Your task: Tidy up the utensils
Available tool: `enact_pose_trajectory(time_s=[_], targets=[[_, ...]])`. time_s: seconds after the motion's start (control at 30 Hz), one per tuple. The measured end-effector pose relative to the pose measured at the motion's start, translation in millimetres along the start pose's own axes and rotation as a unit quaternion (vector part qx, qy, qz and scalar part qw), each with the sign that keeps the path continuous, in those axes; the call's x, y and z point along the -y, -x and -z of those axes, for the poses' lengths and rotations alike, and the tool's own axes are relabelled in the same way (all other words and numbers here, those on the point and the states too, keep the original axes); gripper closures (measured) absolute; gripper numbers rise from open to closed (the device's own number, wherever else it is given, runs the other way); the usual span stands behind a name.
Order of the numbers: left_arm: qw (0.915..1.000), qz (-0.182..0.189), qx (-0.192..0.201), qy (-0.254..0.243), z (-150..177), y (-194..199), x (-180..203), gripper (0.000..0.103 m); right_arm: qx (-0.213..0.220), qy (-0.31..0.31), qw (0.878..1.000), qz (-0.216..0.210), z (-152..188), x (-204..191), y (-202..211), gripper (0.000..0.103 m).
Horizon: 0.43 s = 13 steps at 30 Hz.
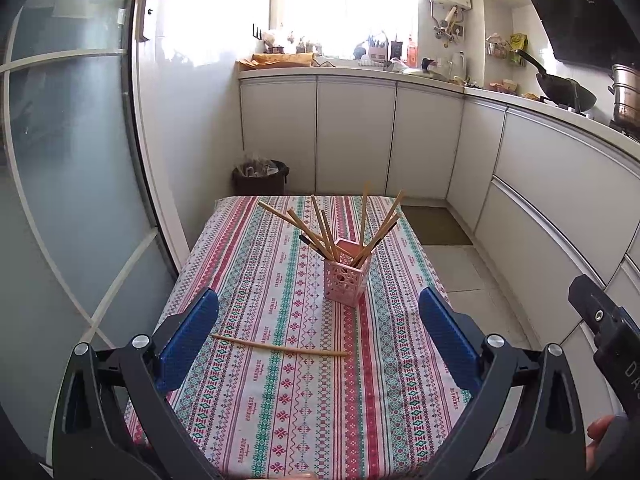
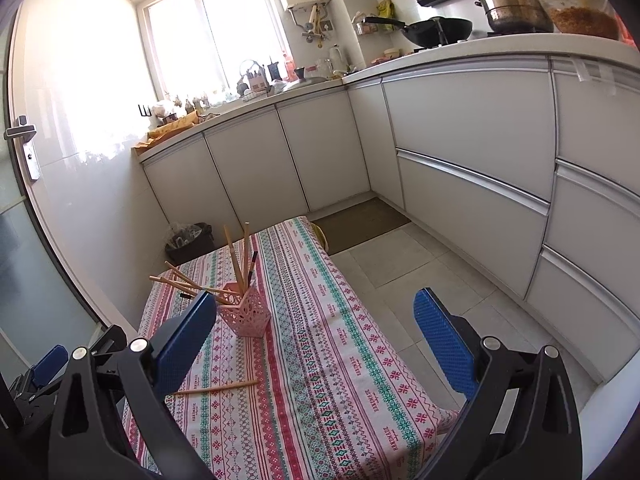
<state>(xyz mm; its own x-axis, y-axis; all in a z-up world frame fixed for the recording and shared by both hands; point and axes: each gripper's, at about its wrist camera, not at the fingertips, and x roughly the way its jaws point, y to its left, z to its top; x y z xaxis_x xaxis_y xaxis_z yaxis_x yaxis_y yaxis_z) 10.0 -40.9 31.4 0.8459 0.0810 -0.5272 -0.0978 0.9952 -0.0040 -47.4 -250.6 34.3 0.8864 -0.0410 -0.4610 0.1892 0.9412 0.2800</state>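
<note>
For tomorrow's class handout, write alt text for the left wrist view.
One chopstick lies loose on a patterned tablecloth, between the open blue fingers of the left gripper. Behind it stands a pink holder with more chopsticks fanned out, in a kitchen with white cabinets.

Pink lattice holder (image 1: 347, 278) upright with splayed chopsticks (image 1: 320, 226), one loose chopstick (image 1: 279, 346) flat nearby

We see the holder (image 1: 347, 276) standing mid-table (image 1: 248, 420), chopsticks (image 1: 320, 224) fanned inside it. One loose chopstick (image 1: 280, 347) lies nearer, to the left. Beyond the far edge sits a bin (image 1: 260, 178), with cabinets (image 1: 356, 136) behind.
</note>
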Motion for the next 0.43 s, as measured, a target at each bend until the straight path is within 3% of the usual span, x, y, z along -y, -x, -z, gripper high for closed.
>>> enact_pose_trajectory(time_s=[0.43], targets=[[0.9997,0.019,0.007,0.017,2.5,1.8,-6.7,0.007,-0.008,-0.001,1.0,-0.007,1.7,-1.3,-1.7,0.007]])
